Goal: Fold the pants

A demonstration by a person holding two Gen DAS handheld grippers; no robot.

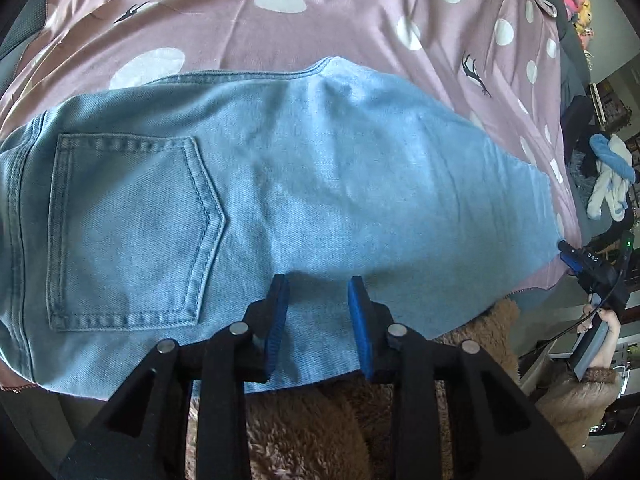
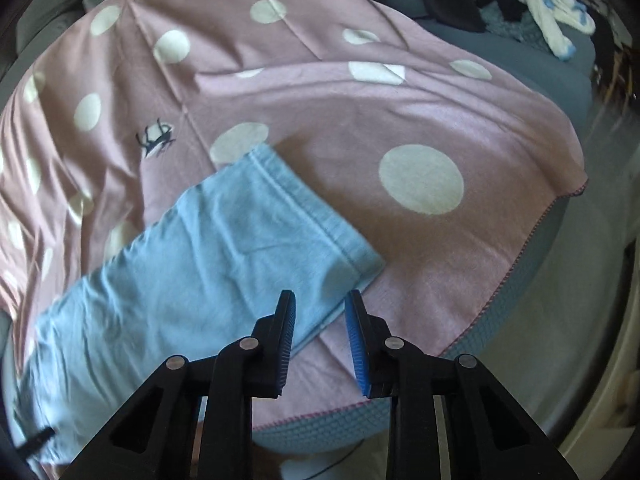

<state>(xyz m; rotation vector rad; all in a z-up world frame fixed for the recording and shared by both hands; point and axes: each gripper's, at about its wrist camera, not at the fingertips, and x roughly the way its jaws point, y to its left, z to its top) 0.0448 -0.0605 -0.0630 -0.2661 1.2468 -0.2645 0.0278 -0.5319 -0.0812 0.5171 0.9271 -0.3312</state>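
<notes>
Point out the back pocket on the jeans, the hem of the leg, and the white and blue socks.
back pocket point(image 1: 132, 232), left wrist view, pocket centre
hem point(image 2: 308, 216), right wrist view, stitched edge
socks point(image 2: 548, 20), right wrist view, white part

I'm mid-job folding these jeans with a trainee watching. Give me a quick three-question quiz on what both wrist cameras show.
1. True or false: the left gripper is clamped on the jeans.
2. What does the right gripper hover over? A) the back pocket B) the leg hem corner C) a pillow
3. What pattern marks the pink blanket?

Key: 1. False, its jaws are apart with no cloth pinched. 2. B. 3. White dots.
</notes>
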